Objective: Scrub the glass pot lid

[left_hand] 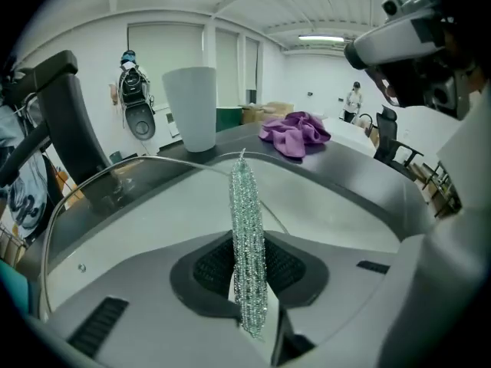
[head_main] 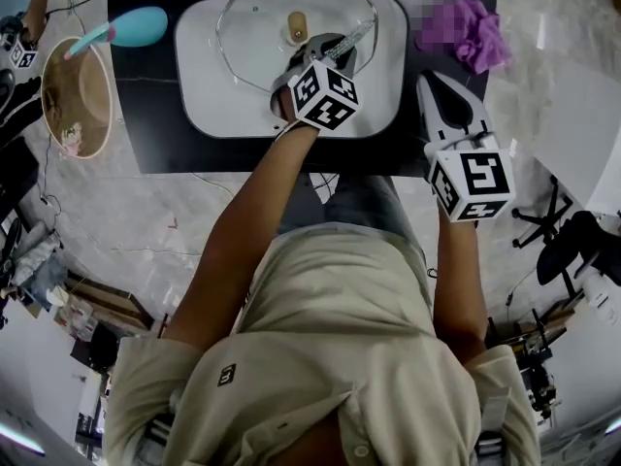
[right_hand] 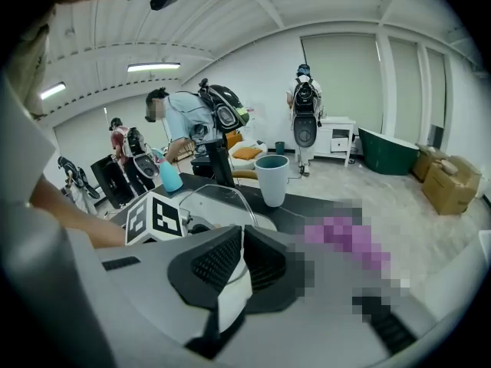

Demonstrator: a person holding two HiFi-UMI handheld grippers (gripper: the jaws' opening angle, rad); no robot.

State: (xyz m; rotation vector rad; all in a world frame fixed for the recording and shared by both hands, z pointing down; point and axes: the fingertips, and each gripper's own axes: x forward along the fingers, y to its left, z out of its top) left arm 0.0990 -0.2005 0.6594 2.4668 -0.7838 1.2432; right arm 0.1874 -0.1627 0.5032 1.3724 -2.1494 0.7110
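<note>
The glass pot lid (head_main: 257, 51) with its tan knob (head_main: 297, 25) lies in a white tray (head_main: 199, 105) on a black mat. My left gripper (head_main: 337, 49) reaches over the lid's right part and is shut on a silvery mesh scrubber (head_main: 357, 35). In the left gripper view the scrubber (left_hand: 248, 236) stands up between the jaws, with the lid's metal rim (left_hand: 126, 163) curving behind it. My right gripper (head_main: 434, 83) hovers right of the tray, shut and holding nothing. The right gripper view shows its pads (right_hand: 219, 261) together, and the lid (right_hand: 222, 202) ahead on the left.
A purple cloth (head_main: 468, 29) lies on the mat's far right corner. A white cup (left_hand: 192, 107) stands behind the tray. A teal bottle (head_main: 131, 25) and a wooden bowl (head_main: 76, 97) sit at the left. People stand in the room's background (right_hand: 180, 125).
</note>
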